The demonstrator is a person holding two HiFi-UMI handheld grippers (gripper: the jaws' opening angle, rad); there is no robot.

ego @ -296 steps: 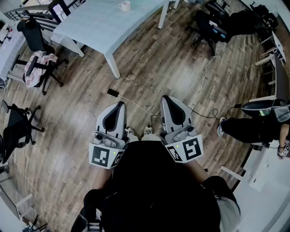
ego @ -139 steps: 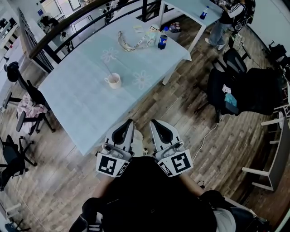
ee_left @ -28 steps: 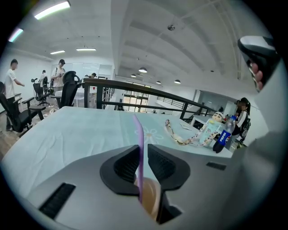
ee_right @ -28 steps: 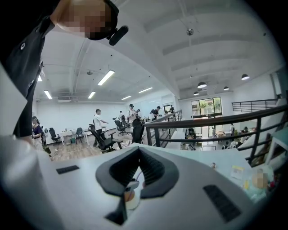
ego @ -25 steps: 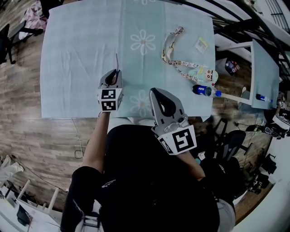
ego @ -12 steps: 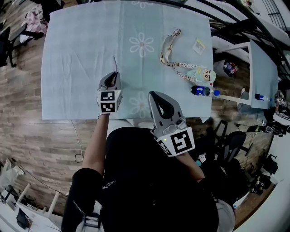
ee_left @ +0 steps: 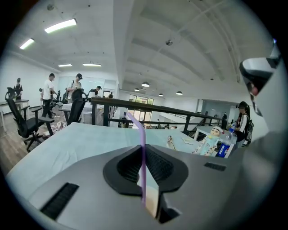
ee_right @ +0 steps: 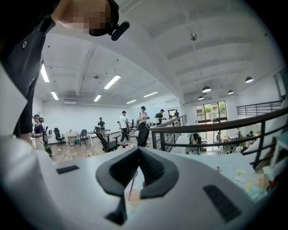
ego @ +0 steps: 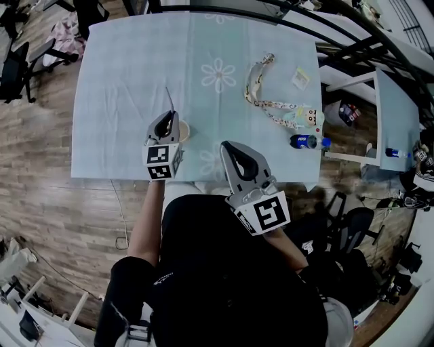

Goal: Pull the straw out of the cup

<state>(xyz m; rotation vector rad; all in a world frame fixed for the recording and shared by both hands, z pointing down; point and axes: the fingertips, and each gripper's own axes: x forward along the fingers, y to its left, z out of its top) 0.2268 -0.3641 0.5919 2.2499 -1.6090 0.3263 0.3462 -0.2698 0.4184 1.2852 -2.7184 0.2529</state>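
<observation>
L arm is reaching fwd over the near table edge, left gripper point(ego: 167, 116) pointing slightly down. Its tongs have just been closing and are pinching the purple straw point(ego: 169, 98), which is standing near upright w/ its bent top sticking out above. Cup point(ego: 183, 132) is sitting on the table just right of that gripper, partly hidden by it. Right gripper point(ego: 228, 146) is hovering nearer the body at the table edge, tongs pressed together, nothing in them.

Table point(ego: 115, 81) is wearing a pale blue cloth w/ daisy prints. A patterned lanyard point(ego: 261, 95) and a Pepsi bottle point(ego: 305, 141) are lying far right. Wood floor point(ego: 41, 156), office chair point(ego: 13, 64) and black railing point(ego: 285, 10) are surrounding it.

Only the right gripper view is showing the straw's lower end dipping into the cup mouth. Left gripper view is showing people point(ee_left: 48, 96) standing in bkgd.
</observation>
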